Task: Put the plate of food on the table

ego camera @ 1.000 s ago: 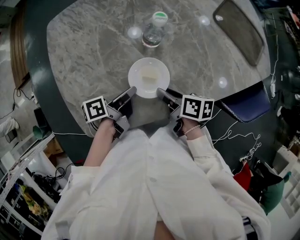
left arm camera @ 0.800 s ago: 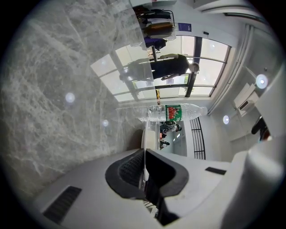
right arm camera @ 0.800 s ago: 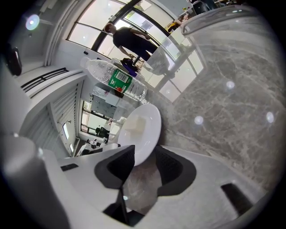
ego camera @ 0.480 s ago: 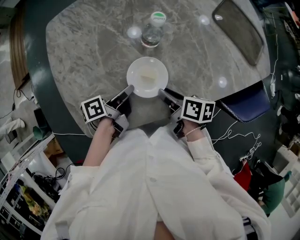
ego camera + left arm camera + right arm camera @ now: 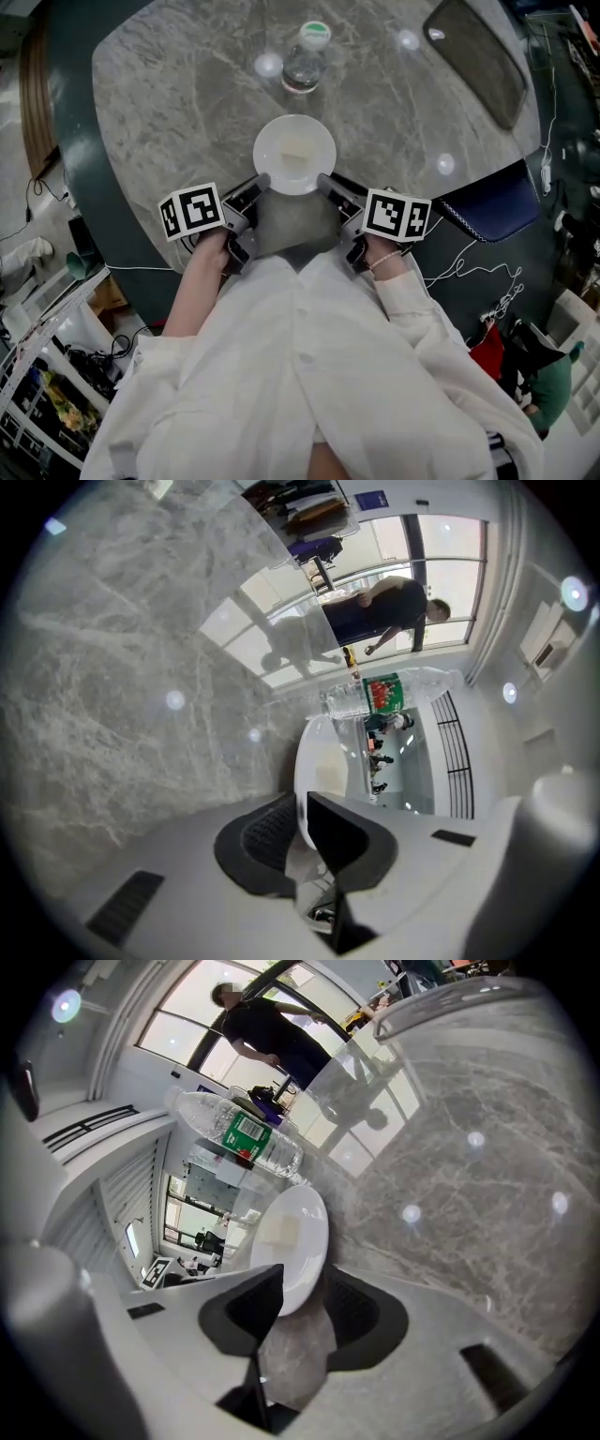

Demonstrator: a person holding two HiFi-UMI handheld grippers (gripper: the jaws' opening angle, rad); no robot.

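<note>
A white plate [image 5: 294, 155] with a pale bit of food [image 5: 298, 150] in it is at the near edge of the grey marble table [image 5: 169, 103]. My left gripper [image 5: 260, 183] is shut on the plate's near-left rim, and my right gripper [image 5: 325, 183] is shut on its near-right rim. The left gripper view shows the plate [image 5: 323, 761] edge pinched in a thin gap between that gripper's [image 5: 302, 803] jaws. In the right gripper view the plate [image 5: 295, 1237] rim sits between the jaws of that gripper [image 5: 302, 1283], low over the marble. Whether the plate rests on the table is unclear.
A clear water bottle [image 5: 305, 58] with a green label stands just beyond the plate, also seen as the bottle [image 5: 384, 694] and the bottle [image 5: 239, 1133]. A dark oblong tray [image 5: 478, 56] lies at the far right. A dark blue chair [image 5: 492, 211] stands by the table's right edge.
The plate has moved a little further onto the table, away from me. The left gripper's marker cube has shifted slightly toward the plate. The right gripper has barely moved.
</note>
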